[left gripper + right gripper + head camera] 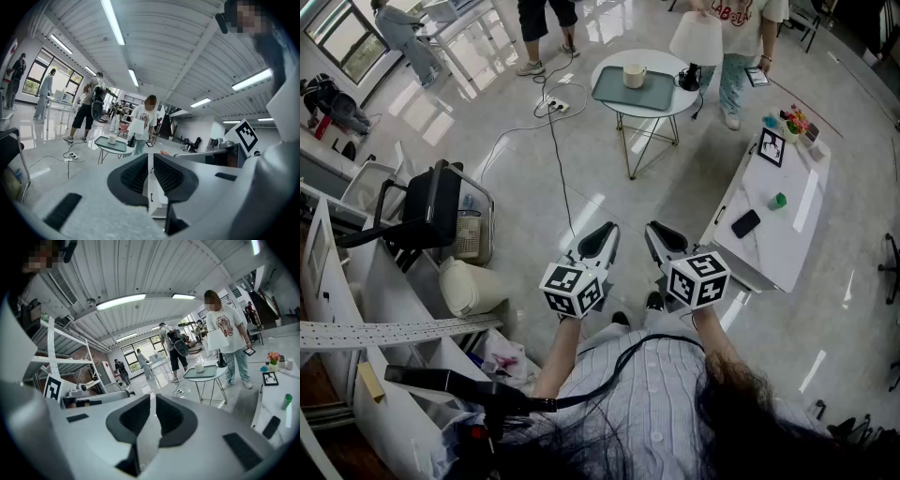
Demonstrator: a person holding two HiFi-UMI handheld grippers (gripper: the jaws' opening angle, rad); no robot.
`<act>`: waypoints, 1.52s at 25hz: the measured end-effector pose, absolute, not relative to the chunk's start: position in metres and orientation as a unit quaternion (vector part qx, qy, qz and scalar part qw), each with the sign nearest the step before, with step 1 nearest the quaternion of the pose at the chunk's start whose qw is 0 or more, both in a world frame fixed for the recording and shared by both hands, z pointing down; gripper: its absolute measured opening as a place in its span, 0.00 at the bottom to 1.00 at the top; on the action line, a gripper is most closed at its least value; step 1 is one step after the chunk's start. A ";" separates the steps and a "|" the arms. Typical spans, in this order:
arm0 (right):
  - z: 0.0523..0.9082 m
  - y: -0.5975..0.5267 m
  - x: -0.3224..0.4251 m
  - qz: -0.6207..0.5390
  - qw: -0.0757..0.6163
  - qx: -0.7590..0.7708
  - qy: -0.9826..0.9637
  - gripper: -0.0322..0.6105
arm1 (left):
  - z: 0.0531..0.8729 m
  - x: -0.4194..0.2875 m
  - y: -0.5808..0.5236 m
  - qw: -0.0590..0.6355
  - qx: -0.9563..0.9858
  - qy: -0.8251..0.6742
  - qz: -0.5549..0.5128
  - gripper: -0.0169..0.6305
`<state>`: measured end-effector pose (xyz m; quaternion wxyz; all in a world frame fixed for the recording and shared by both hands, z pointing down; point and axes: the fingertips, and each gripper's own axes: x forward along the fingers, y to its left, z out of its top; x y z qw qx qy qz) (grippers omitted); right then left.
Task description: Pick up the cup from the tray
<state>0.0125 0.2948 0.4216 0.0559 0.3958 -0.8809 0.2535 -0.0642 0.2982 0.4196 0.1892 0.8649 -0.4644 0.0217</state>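
Holding both grippers low and close to the body, the person stood well apart from the round table [677, 99] at the far end of the floor. The left gripper [598, 234] and the right gripper [662, 234] sat side by side over bare floor, both pointing forward toward that table.

Left gripper: the jaws were brought together, with only a thin slit between the ribbed pads. Nothing was between them.

Right gripper: the jaws were likewise drawn together to a thin slit. Nothing was between them.

The cup [635, 75] stood upright on the grey-green tray [619, 94], toward the tray's far side. The tray lay flat on the round table. A lamp [695, 42] with a white shade stood on the same table, just beside the tray. A person in a white shirt [226, 326] stood behind the table, on the lamp's side.

A power strip [558, 106] lay on the floor near the round table, and a dark cable [554, 150] ran from it toward the grippers. A long white table [787, 239] stood to the right, carrying a dark phone [745, 223] and a small green object [779, 200], well apart from the tray.
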 end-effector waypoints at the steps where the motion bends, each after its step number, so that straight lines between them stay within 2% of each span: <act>1: 0.422 0.293 0.016 0.255 0.056 0.395 -0.881 0.14 | 0.419 -0.060 0.297 0.189 0.865 -0.465 0.021 0.10; 23: 0.444 0.242 0.085 0.243 0.074 0.370 -0.894 0.14 | 0.437 0.029 0.250 0.187 0.868 -0.459 0.018 0.10; 38: 0.461 0.168 0.071 0.259 0.073 0.368 -0.890 0.14 | 0.446 0.013 0.173 0.183 0.869 -0.458 0.034 0.10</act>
